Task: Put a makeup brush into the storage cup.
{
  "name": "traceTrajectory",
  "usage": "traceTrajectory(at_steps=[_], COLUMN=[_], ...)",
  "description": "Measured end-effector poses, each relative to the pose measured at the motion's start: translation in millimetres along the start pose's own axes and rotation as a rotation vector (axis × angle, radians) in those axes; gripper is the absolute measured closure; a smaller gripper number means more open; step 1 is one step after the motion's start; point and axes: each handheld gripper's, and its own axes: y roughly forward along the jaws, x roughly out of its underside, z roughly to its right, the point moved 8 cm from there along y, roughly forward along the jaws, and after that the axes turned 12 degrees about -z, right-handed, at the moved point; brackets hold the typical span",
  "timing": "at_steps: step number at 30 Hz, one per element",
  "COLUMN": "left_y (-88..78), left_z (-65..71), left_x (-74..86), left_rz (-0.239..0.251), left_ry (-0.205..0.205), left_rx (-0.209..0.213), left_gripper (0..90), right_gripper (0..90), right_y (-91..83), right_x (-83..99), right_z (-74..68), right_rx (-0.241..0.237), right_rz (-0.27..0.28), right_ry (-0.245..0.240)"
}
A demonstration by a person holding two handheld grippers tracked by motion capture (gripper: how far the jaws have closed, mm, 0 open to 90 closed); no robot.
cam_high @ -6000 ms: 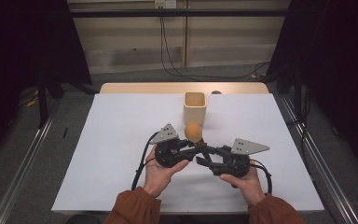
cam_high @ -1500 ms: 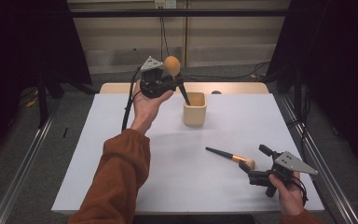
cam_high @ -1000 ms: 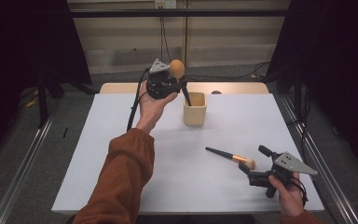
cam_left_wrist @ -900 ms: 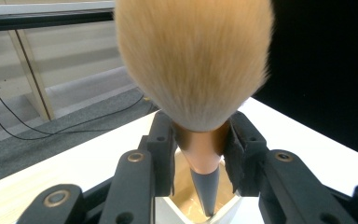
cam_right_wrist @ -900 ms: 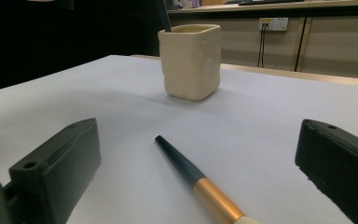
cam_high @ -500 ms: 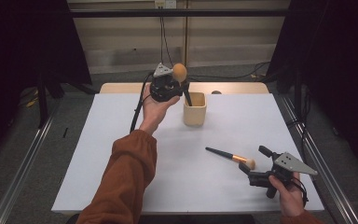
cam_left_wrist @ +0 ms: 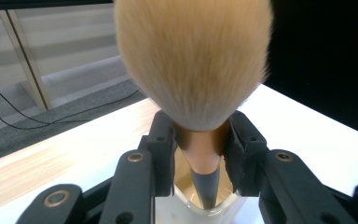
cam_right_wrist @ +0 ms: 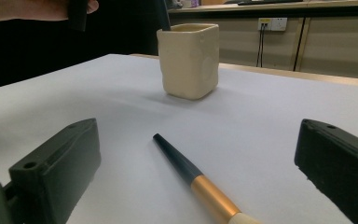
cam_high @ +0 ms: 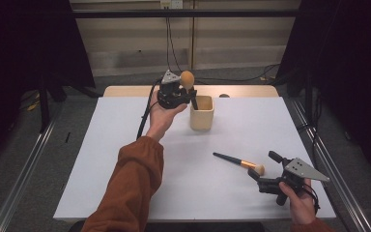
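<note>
In the upper middle of the high view, the left gripper (cam_high: 192, 94) pinches a large powder brush (cam_high: 188, 79) by its copper ferrule, bristles up, with the dark handle already dipping into the cream cup (cam_high: 202, 113) just to its right; the left gripper view shows the pads pressed against the ferrule and the handle tip inside the cup's mouth. The likely step is lowering and letting go. The risk, as I judge it, is that the tall, top-heavy brush leans against the rim on release and tips the light cup, or that a jaw knocks the rim on the way out, since the gripper sits close to it. The cup stands near the far edge of the white table (cam_high: 101, 159), so a push away could send it off; the near side has broad open room. Lower right, a second brush (cam_high: 238, 162) lies flat, bristles toward the right gripper (cam_high: 261, 166), whose jaws stand spread wide on either side of it without touching. That gripper sits close to the table's right edge, leaving little room for a sideways sweep.
</note>
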Motion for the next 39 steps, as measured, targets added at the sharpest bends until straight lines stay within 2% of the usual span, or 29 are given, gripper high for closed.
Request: traceTrajectory(at_steps=[11, 14, 21, 25, 26, 28, 30, 33, 35, 39], left_y=[7.9, 10.9, 16.9, 18.5, 17.9, 17.6, 16.6, 14.3, 11.7, 7.1], left_z=[3.5, 2.2, 2.4, 0.3, -0.7, -2.3, -4.0, -5.4, -4.1, -1.2], left_x=[8.7, 12.4, 20.4, 25.1, 25.5, 27.6, 29.7, 31.3, 31.4, 31.6], left_rz=[-0.017, -0.019, -0.043, -0.076, -0.070, -0.076, -0.075, -0.070, -0.062, -0.050], left_ry=[0.001, -0.022, -0.027, -0.063, -0.068, -0.076, -0.074, -0.085, -0.074, -0.084], left_rx=[0.004, 0.011, 0.015, 0.016, 0.020, 0.012, 0.003, 0.003, 0.020, 0.024], left_gripper=[66.2, 66.2, 66.1, 65.4, 62.9, 48.7, 43.1, 27.5, 25.3, 11.5], right_gripper=[0.0, 0.1, 0.3, 0.2, 0.3, 0.2, 0.2, 0.2, 0.2, 0.2], right_y=[-0.1, -0.1, -0.1, -0.1, 0.2, 0.5, 0.8, 1.0, 1.2, 1.2], right_x=[0.4, 0.8, 1.0, 0.6, 0.7, 1.0, 0.9, 0.7, 0.4, 0.4], right_z=[-0.2, -0.5, -1.2, -2.3, -2.7, -3.1, -3.2, -3.5, -3.6, -3.2], right_rx=[0.000, -0.006, -0.006, -0.014, -0.016, -0.018, -0.018, -0.018, -0.018, -0.016], right_rz=[0.000, -0.003, -0.005, -0.001, -0.003, -0.004, -0.004, -0.003, -0.001, -0.003], right_ry=[-0.002, 0.003, 0.004, 0.004, 0.003, -0.005, -0.008, -0.009, -0.009, -0.004])
